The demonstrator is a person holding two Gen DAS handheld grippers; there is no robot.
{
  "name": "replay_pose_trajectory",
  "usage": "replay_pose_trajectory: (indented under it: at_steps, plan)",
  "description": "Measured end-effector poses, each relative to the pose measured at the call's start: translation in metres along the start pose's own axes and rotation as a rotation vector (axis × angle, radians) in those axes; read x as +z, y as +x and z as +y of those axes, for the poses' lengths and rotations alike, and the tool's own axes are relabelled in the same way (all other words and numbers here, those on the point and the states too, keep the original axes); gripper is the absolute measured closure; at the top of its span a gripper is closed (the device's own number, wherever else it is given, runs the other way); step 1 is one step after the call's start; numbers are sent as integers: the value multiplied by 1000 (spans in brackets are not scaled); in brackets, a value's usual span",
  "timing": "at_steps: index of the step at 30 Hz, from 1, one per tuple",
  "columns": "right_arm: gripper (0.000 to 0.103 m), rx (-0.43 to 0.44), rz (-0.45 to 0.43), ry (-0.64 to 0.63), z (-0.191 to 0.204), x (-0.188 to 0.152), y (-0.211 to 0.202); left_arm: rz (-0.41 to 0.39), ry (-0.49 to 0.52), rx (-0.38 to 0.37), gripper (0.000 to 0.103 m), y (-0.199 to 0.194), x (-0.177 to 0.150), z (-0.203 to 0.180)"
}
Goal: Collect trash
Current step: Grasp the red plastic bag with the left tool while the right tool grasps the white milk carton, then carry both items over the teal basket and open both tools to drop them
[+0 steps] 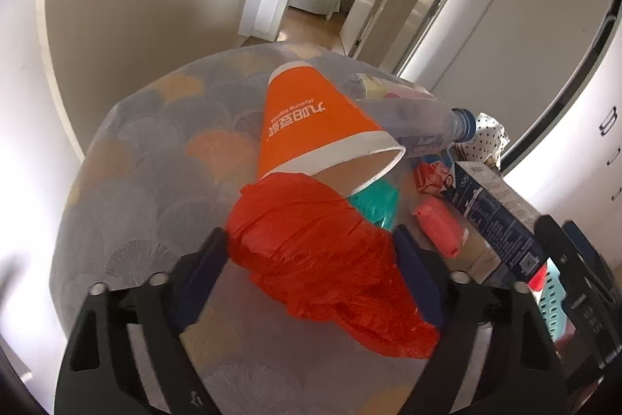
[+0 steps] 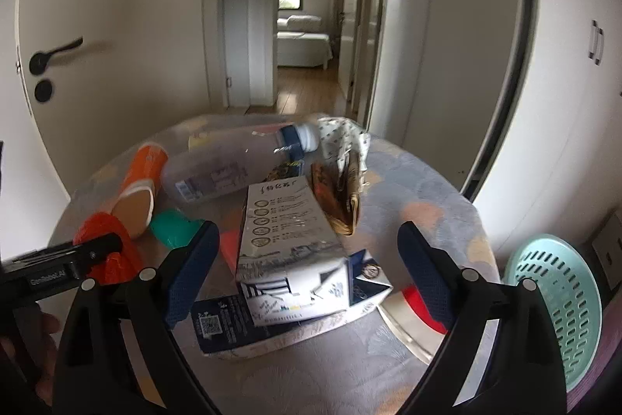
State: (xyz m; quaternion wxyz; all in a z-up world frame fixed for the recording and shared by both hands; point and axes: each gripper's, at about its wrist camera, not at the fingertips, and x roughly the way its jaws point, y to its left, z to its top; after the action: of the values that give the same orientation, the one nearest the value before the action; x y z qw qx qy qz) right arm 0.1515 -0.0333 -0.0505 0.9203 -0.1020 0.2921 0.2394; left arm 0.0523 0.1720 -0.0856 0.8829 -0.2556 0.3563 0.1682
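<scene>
Our left gripper [image 1: 311, 247] has its jaws set on either side of a crumpled red plastic bag [image 1: 322, 259]; both pads touch the bag, so we read it as pinched. Just past it, an orange paper cup [image 1: 311, 127] lies on its side on the bench [image 1: 155, 162], its open mouth turned toward the bag, with a teal plastic wad [image 1: 379, 205] tucked beside the rim. A clear plastic bottle [image 1: 423, 127] with a blue neck lies behind the cup.

Our right gripper [image 2: 307, 267] has its jaws spread wide, touching nothing. Between them lies a milk carton [image 2: 287, 240], resting across a flattened dark blue carton [image 2: 233, 321] near the bench's near edge. A red roll [image 2: 420, 302] sits close to the right jaw. Beyond the cartons, a brown snack wrapper [image 2: 342, 197] and a dotted white cloth [image 2: 342, 135] lie toward the far edge, by the bottle's neck. Off the bench's right edge stands a teal perforated basket [image 2: 559, 306]. At the lower left of the right wrist view we see a hand [image 2: 42, 356], holding the left gripper.
</scene>
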Motion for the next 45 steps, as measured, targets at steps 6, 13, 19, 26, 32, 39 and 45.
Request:
replay_pose_trajectory:
  at_steps: [6,13,19,26,32,39,45]
  plan:
    - [15,32,33,-3,-1,-4,16,-9,76,9,58,-5,-5,-6]
    - [47,85,105,16,-2,-8,31,-33,133,-34,73,-21,-9,-14]
    - [49,119,57,93,-17,-5,13,-104,213,-143,74,-50,-15,-34]
    - [50,73,-94,173,-56,2,-52,-219,354,-266,74,-84,-10,-88]
    - [49,-153,-193,311,-136,-15,-109,-253,512,-416,74,-93,-13,-178]
    - [49,-393,-122,535,-239,-65,-125,-125,645,-610,74,-65,-47,-287]
    - [49,-476,-8,688,-295,-110,-111,27,730,-649,74,-22,-87,-361]
